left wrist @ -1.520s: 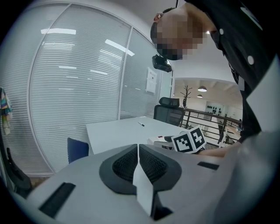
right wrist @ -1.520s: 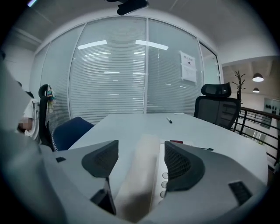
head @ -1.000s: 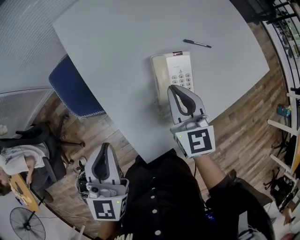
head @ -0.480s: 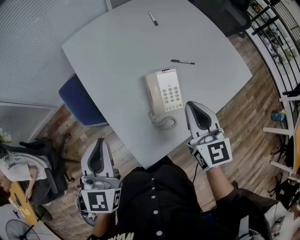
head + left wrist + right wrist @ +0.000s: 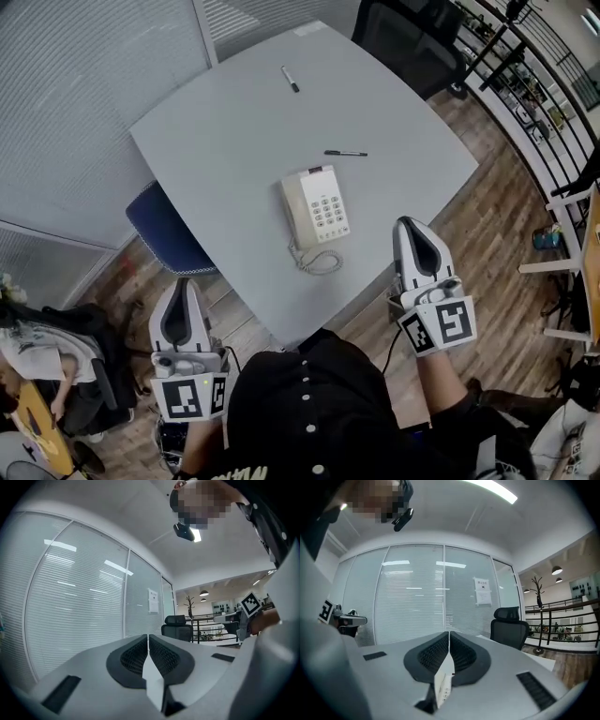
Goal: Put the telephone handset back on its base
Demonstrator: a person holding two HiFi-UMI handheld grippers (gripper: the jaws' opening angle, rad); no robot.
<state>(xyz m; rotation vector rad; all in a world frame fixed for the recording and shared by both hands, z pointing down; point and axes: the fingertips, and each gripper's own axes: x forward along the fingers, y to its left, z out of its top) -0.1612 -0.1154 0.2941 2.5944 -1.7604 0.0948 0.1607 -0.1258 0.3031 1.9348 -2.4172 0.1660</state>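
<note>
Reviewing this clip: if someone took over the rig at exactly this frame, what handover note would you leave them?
Left gripper: jaws together, empty, held over the floor off the table's near edge.
Right gripper: jaws together, empty, off the table's near right edge, clear of the telephone.
Things: the telephone sits mid-table. The handset lies along its left side. The coiled cord is bunched in front. Two pens lie farther back.
Done: the handset appears to be back on the base.
Left: probably nothing. Perhaps check that it sits flush, since the head view is too small to confirm.
</note>
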